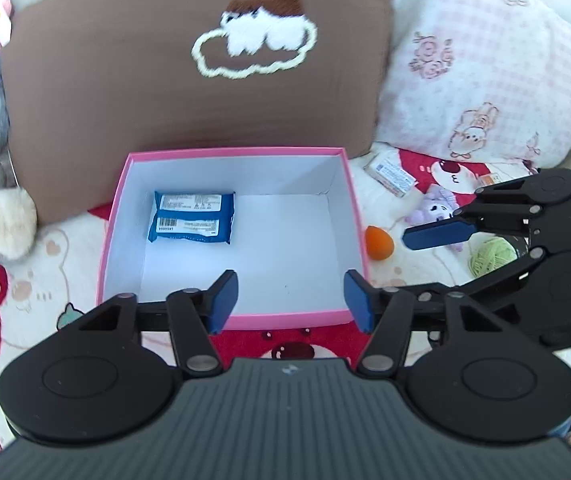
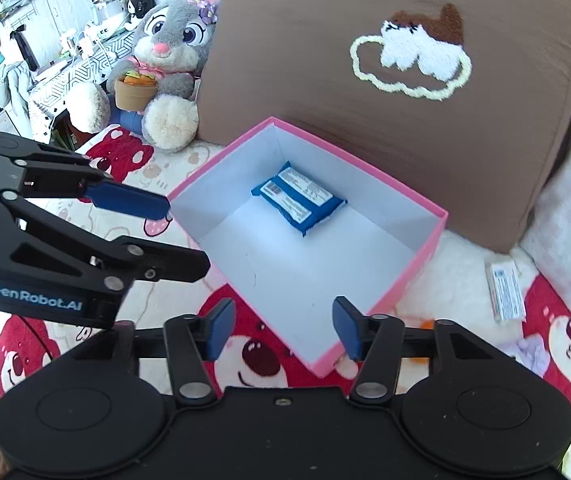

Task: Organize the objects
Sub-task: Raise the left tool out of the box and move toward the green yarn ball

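Left gripper (image 1: 291, 300): jaws apart, nothing between them, above the near edge of the pink box (image 1: 113, 216). Right gripper (image 2: 283, 328): jaws likewise apart and empty, over the box's near corner. Blue packet (image 1: 192, 218) lies flat inside, toward the back wall. Outside, an orange sponge (image 1: 379, 242) rests beside the box; brown pillow (image 1: 165, 80) stands behind.

Packet (image 1: 192, 218) in box (image 1: 245, 153), cushion (image 1: 165, 80) behind it

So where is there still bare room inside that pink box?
The pink box holds only a blue packet at its far left. The white floor right of it and toward the near wall is bare. Outside, right of the box, the orange egg-shaped sponge, purple toy and green yarn crowd together.
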Motion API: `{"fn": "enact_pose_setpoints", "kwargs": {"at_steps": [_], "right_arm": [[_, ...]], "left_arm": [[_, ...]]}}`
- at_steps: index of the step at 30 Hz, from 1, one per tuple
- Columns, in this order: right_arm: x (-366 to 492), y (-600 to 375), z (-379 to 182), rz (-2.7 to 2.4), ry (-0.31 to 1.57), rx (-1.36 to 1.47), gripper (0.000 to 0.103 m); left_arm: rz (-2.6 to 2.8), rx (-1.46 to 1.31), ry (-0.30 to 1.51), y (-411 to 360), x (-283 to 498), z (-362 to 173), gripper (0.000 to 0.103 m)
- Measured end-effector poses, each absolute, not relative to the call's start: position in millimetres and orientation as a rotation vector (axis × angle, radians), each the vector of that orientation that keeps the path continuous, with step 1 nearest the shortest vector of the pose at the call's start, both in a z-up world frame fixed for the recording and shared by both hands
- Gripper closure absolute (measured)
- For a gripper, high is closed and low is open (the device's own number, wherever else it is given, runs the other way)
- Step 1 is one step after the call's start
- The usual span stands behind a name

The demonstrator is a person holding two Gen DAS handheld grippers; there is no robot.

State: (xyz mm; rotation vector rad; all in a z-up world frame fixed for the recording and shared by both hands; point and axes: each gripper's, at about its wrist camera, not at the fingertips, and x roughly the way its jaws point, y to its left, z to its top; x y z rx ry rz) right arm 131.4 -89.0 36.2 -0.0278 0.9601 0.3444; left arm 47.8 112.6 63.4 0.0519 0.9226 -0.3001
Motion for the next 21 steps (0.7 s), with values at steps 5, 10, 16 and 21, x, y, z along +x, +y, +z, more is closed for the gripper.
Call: {"fn": "enact_pose_setpoints", "kwargs": {"at_steps": [5, 10, 16, 21], "right_arm": [[104, -99, 46, 0.318, 0.961, -0.021, 0.028], [77, -115, 58, 0.295, 0.961, -0.009, 0.026], [48, -137, 65, 0.273, 0.93, -0.02, 0.021], [25, -149, 65, 0.27, 0.93, -0.045, 0.02]], "left_arm": [[-0.308, 0.039, 0.917, 106, 28, 71, 0.038], [-0.347, 0.014, 0.94, 94, 14, 76, 0.034], [-0.391, 0.048, 0.946, 68, -2, 80, 0.022], [-0.418, 0.075, 0.96, 51, -16, 78, 0.015]]}}
